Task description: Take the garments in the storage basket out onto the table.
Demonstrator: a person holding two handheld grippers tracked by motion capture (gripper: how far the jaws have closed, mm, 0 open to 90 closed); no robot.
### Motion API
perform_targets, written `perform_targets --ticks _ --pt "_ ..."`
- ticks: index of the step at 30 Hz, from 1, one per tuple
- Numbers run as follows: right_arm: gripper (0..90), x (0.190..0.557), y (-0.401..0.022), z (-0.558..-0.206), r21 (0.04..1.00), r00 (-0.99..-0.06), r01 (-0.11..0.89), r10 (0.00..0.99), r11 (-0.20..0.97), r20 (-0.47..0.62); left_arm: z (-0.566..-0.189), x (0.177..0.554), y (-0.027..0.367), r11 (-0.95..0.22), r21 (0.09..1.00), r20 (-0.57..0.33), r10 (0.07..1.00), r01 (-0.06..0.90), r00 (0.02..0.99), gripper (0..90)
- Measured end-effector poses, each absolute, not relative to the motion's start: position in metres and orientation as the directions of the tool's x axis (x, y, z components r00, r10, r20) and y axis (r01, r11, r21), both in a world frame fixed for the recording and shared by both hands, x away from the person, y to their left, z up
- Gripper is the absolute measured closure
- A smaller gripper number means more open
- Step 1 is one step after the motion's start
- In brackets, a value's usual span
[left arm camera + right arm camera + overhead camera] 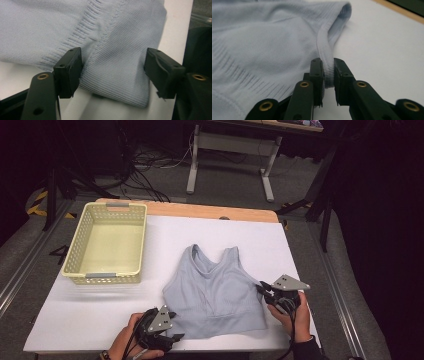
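Top (215,292), pale blue, lies flat near the table's (100,310) near edge, right of the basket (107,242). The right gripper (328,72) pinches the ribbed armhole edge on the right side, anchoring it. The left gripper (113,67) stands open astride the near-left hem corner, pads apart, apparently poised to grip for a fold.

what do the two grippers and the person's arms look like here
Both are black handheld tools. The left gripper and the right gripper each carry a grey three-cornered plate on top, dotted with small holes. Their jaws are blocky black bars with brass-coloured rivets at the joints. A black cable trails from each gripper toward the person. The right forearm wears a dark sleeve; a dark band sits on the left wrist.
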State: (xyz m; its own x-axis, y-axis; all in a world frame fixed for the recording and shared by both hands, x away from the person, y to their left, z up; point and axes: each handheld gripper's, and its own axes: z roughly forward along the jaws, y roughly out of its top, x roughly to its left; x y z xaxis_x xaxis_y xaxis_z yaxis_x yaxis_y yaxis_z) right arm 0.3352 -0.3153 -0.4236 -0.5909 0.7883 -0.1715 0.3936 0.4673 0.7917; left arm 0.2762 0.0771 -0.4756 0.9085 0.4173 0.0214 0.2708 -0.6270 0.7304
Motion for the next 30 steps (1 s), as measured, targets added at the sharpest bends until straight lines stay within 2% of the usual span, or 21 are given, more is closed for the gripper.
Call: perform_targets --ticks 2,3,4,5,6,7,8,11,12,14,16,19,22,24,27,28,29,30 --pt "78.0 0.334 -0.316 -0.42 0.804 -0.584 0.386 0.795 0.453 -0.167 -0.475 0.276 0.078 -0.621 0.732 0.015 0.428 0.282 0.904 37.0" --pt "77.3 0.333 -0.319 -0.413 0.824 -0.567 0.387 0.811 0.414 -0.142 -0.475 0.276 0.079 -0.614 0.737 0.014 0.434 0.284 0.901 46.7" --pt "77.3 0.332 -0.32 -0.411 0.832 -0.561 0.388 0.817 0.397 -0.129 -0.475 0.278 0.08 -0.601 0.742 0.011 0.455 0.297 0.891 51.1" --pt "77.1 0.332 -0.32 -0.411 0.836 -0.56 0.386 0.819 0.39 -0.123 -0.475 0.278 0.08 -0.601 0.742 0.011 0.455 0.297 0.891 55.0" --pt "77.1 0.332 -0.32 -0.411 0.836 -0.56 0.386 0.819 0.39 -0.123 -0.475 0.278 0.081 -0.594 0.743 0.003 0.465 0.309 0.885 55.0" --pt "75.5 0.332 -0.318 -0.412 0.829 -0.554 0.393 0.822 0.398 -0.132 -0.475 0.279 0.081 -0.595 0.742 0.011 0.471 0.309 0.882 62.4" --pt "75.5 0.332 -0.318 -0.412 0.829 -0.554 0.393 0.822 0.398 -0.132 -0.475 0.28 0.081 -0.594 0.743 0.013 0.471 0.307 0.882 62.4" --pt "69.9 0.335 -0.314 -0.419 0.825 -0.541 0.402 0.83 0.398 -0.137 -0.474 0.284 0.084 -0.603 0.742 0.028 0.464 0.292 0.886 73.5" --pt "63.7 0.336 -0.313 -0.42 0.824 -0.531 0.406 0.836 0.395 -0.139 -0.474 0.286 0.085 -0.607 0.738 0.025 0.459 0.294 0.888 75.3" --pt "57.1 0.336 -0.312 -0.423 0.821 -0.53 0.42 0.839 0.387 -0.125 -0.473 0.289 0.086 -0.618 0.735 0.038 0.446 0.277 0.894 77.4" --pt "52.5 0.335 -0.313 -0.426 0.821 -0.53 0.428 0.84 0.378 -0.111 -0.47 0.293 0.09 -0.644 0.72 0.094 0.46 0.259 0.883 78.0" --pt "46.5 0.335 -0.312 -0.436 0.809 -0.543 0.465 0.837 0.359 -0.059 -0.468 0.301 0.103 -0.617 0.734 0.084 0.497 0.284 0.864 78.2" --pt "42.7 0.336 -0.31 -0.443 0.798 -0.557 0.492 0.83 0.349 -0.02 -0.466 0.305 0.112 -0.573 0.756 0.033 0.518 0.318 0.855 77.8" --pt "38.0 0.338 -0.309 -0.452 0.794 -0.567 0.532 0.82 0.294 0.076 -0.467 0.303 0.113 -0.568 0.761 0.028 0.509 0.312 0.86 77.4" --pt "40.0 0.34 -0.307 -0.456 0.777 -0.567 0.56 0.817 0.287 0.106 -0.469 0.301 0.109 -0.585 0.752 0.041 0.5 0.303 0.865 76.8" --pt "49.2 0.341 -0.305 -0.46 0.763 -0.582 0.56 0.808 0.324 0.084 -0.47 0.3 0.108 -0.584 0.752 0.034 0.498 0.306 0.866 76.0" --pt "49.2 0.341 -0.305 -0.46 0.763 -0.582 0.56 0.808 0.324 0.084 -0.47 0.3 0.107 -0.583 0.753 0.033 0.496 0.305 0.868 76.0" --pt "58.9 0.341 -0.304 -0.461 0.76 -0.592 0.554 0.803 0.339 0.074 -0.47 0.298 0.107 -0.575 0.758 0.03 0.503 0.308 0.864 75.0"
